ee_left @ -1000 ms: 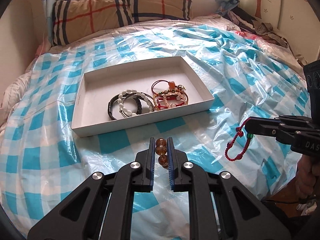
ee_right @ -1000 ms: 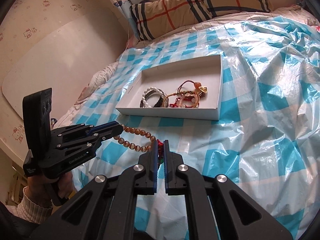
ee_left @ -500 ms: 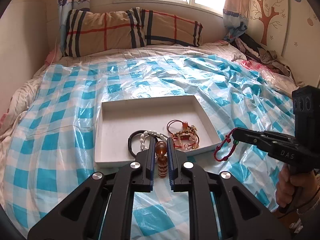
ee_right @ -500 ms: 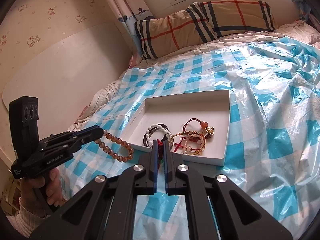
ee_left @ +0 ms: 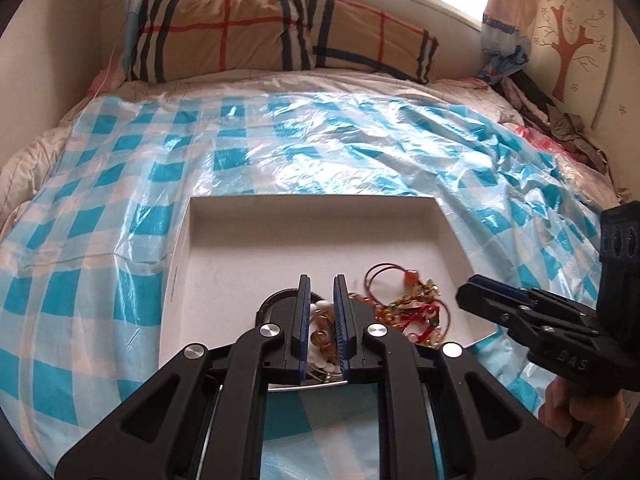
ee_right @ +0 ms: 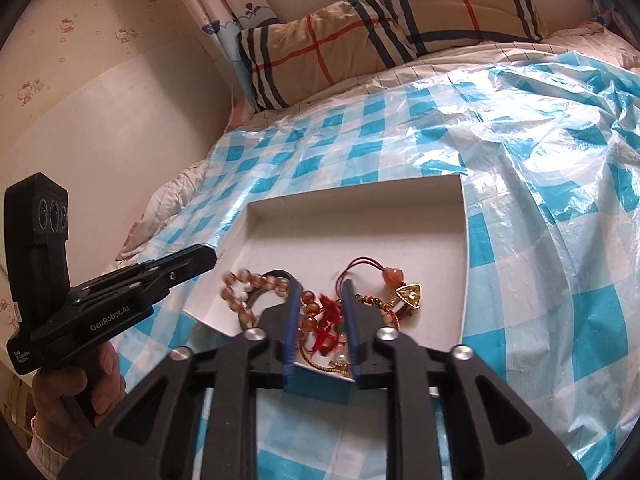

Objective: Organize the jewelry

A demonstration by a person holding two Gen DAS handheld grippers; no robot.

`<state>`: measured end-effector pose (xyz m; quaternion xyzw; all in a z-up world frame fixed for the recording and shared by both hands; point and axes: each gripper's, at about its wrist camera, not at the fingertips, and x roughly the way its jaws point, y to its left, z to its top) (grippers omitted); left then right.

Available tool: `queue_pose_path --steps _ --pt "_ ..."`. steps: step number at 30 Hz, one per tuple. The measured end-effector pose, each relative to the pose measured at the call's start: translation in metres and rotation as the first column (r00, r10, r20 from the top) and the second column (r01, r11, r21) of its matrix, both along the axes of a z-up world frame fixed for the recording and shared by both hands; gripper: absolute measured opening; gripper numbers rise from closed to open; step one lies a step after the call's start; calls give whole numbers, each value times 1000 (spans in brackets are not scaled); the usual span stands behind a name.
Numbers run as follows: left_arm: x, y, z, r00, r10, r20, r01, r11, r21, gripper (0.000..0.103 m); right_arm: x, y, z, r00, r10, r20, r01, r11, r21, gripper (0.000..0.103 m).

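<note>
A white shallow box point(ee_left: 248, 236) point(ee_right: 462, 264) lies on the checked bed cover and holds a heap of bracelets. My left gripper point(ee_left: 323, 280) is open over the box's near part, and the amber bead bracelet point(ee_left: 320, 330) point(ee_right: 256, 280) lies in the box below it, on the black and white bracelets. My right gripper point(ee_right: 320, 288) is open over the box, and the red bead bracelet point(ee_right: 326, 316) point(ee_left: 424, 316) lies below it among gold and red pieces. A gold triangle pendant point(ee_right: 408, 294) lies to the right.
The bed is covered with a crinkled blue-and-white checked plastic sheet point(ee_left: 280, 148). Plaid pillows point(ee_left: 248, 36) lie at the head. A pale wall point(ee_right: 100, 120) runs along the left side. Clothes point(ee_left: 536, 104) are piled at the far right.
Both grippers moved forward over the box and opened. The amber bead bracelet and the red bead bracelet were let go and now lie in the box.
</note>
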<state>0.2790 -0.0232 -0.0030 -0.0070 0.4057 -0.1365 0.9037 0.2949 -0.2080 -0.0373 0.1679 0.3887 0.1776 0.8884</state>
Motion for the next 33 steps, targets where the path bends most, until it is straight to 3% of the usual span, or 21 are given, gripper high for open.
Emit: queue_pose_path --steps 3,5,7,10,13,19,24,30,33 --pt "-7 14 -5 999 32 -7 -32 999 10 13 -10 -6 -1 1000 -10 -4 10 1000 4 30" --pt "-18 19 -3 999 47 -4 -47 998 30 22 -20 -8 2 1000 -12 -14 12 1000 0 32" --pt "-34 20 3 998 55 12 -56 997 56 46 -34 -8 9 1000 -9 -15 9 1000 -10 35" --pt "-68 20 16 996 69 53 -74 992 98 69 -64 -4 26 1000 11 4 -11 999 -41 43" --pt "-108 19 27 994 81 75 -91 987 130 82 -103 4 46 998 36 44 -32 996 -89 54" --pt "-191 27 35 992 107 66 -116 983 145 87 -185 17 73 992 66 105 -47 983 -180 63" --pt "-247 41 54 985 151 82 -159 982 98 91 -242 17 94 984 63 169 -20 969 -245 68" --pt "-301 44 85 984 97 151 -124 975 182 93 -301 -1 118 966 107 237 -10 925 -380 72" --pt "-326 47 97 981 93 171 -127 972 198 94 -331 -17 124 971 67 231 25 927 -374 75"
